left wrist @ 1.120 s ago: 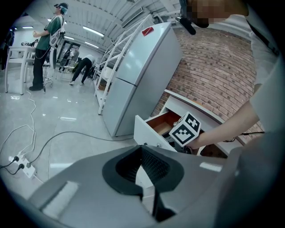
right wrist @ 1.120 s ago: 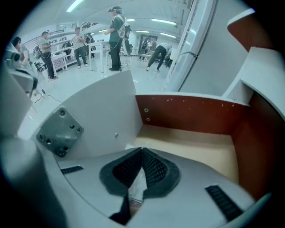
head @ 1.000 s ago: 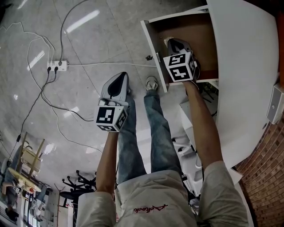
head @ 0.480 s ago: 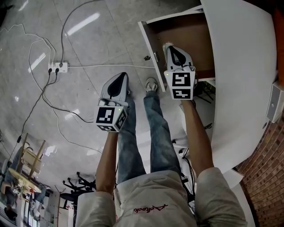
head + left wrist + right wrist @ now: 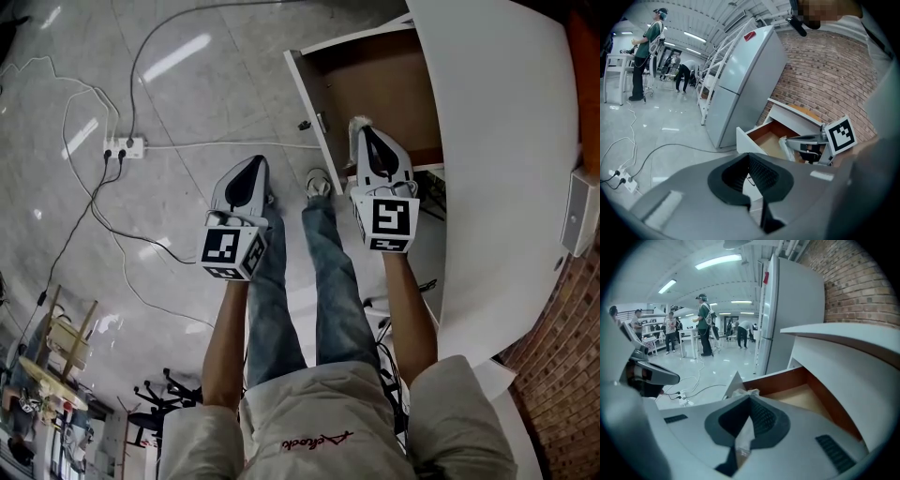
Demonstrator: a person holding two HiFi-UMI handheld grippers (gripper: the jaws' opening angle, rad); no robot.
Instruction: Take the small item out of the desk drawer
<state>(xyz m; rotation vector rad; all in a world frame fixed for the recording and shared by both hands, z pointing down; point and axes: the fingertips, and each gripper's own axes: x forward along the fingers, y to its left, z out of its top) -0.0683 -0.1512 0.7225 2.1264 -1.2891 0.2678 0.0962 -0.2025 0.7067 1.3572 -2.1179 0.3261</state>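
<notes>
The white desk (image 5: 511, 141) has its drawer (image 5: 380, 80) pulled open, the brown inside bare. My right gripper (image 5: 359, 125) hovers over the drawer's near edge, shut on a small pale, crinkly wrapped item (image 5: 745, 434). The item's tip (image 5: 357, 119) pokes out past the jaws. In the right gripper view the drawer (image 5: 804, 397) lies just beyond the right gripper (image 5: 745, 427). My left gripper (image 5: 252, 163) hangs over the floor to the left of the drawer. The left gripper (image 5: 757, 197) is shut with nothing in it and looks toward the drawer (image 5: 766, 138).
A power strip (image 5: 124, 145) with cables (image 5: 94, 216) lies on the glossy floor at left. The person's legs (image 5: 328, 272) stand between the grippers. A tall fridge (image 5: 740, 89) and a brick wall (image 5: 834, 75) stand behind the desk. People (image 5: 703, 324) stand far off.
My right gripper has drawn back out of the drawer toward the person, carrying the pale item. The left gripper has stayed where it was.
</notes>
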